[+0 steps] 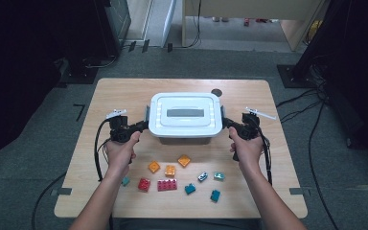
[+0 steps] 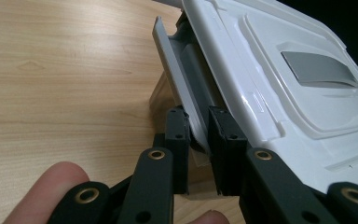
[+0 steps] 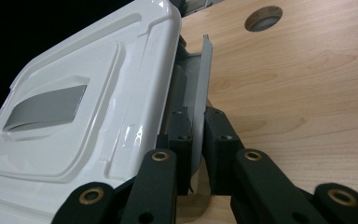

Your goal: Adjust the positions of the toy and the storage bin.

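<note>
A white box with a closed lid [image 1: 185, 114] stands at the middle of the wooden table [image 1: 115, 96]. A grey latch flap hangs at each of its short sides. My left gripper [image 1: 143, 125] is at the box's left side, and in the left gripper view its pads clamp the lower edge of the left latch [image 2: 177, 88]. My right gripper [image 1: 224, 122] is at the right side, and in the right gripper view it is shut on the right latch [image 3: 200, 84]. Both latches stand tilted out from the box wall. The lid's grey inset handle [image 2: 317, 70] lies flat.
Several loose bricks lie in front of the box: orange ones [image 1: 170, 170], a red one [image 1: 144, 184], a pink plate [image 1: 167, 185] and teal ones [image 1: 190, 189]. A round cable hole [image 1: 216, 92] sits in the table behind the box. Cables trail from both grippers.
</note>
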The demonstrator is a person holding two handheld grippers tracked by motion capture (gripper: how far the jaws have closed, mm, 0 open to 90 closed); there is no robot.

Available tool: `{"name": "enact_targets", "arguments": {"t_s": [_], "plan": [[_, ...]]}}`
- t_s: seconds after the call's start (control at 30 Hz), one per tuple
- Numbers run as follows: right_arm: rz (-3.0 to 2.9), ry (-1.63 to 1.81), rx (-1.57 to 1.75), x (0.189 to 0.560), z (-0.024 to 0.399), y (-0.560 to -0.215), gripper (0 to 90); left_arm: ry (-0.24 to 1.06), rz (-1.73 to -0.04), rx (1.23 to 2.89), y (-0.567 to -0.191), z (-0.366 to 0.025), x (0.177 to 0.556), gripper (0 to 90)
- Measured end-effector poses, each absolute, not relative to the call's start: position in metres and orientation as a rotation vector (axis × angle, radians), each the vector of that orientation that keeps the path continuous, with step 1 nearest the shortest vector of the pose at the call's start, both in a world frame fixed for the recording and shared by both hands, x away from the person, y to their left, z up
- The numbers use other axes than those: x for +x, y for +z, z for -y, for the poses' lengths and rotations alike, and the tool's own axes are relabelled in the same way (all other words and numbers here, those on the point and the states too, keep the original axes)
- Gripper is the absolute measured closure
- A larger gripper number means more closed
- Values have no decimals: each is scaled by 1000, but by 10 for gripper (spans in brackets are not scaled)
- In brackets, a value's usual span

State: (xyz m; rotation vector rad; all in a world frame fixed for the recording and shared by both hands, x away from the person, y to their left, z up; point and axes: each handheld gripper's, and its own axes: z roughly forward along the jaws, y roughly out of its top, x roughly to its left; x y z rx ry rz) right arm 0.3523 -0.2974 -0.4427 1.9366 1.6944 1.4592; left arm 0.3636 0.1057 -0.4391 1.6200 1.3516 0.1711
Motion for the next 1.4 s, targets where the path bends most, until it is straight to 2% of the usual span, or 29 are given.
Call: {"name": "enact_targets", "arguments": {"t_s": [1.1,1.23,1.4], "plan": [[-1729,1493,1965,336,290,-443,818,125,-1358,1587,-441,-121,350,786],[-1730,1494,1955,335,289,-443,805,128,-1353,1586,-441,-121,350,763],[-1724,1484,1890,333,294,-442,733,142,-1354,1560,-440,-128,350,648]]}}
